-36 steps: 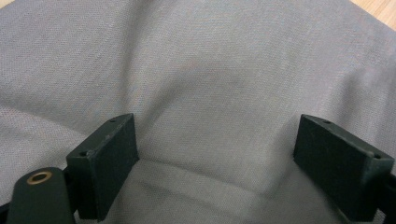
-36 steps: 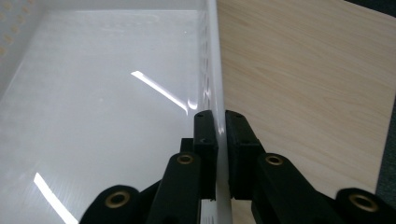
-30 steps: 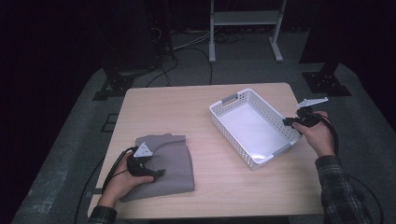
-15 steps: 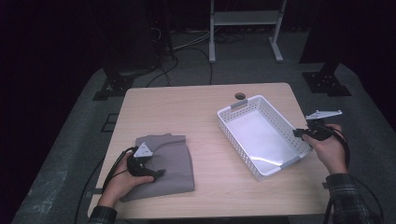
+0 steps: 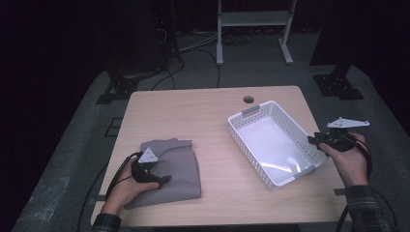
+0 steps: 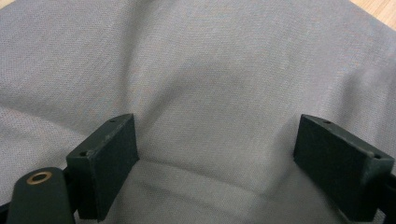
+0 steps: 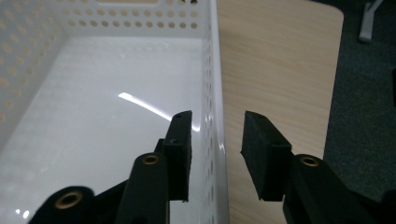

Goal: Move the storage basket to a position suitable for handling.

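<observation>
Right gripper view: right gripper (image 7: 215,154), jaws just opening, straddles the wall of the basket (image 7: 212,70) at the table's right; dragging could tip it. Left gripper (image 6: 217,154), spread, rests on folded cloth (image 6: 210,70).

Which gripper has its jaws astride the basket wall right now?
The right gripper: its jaws, just opening, straddle the white basket wall. The left gripper rests open on the grey cloth.
</observation>
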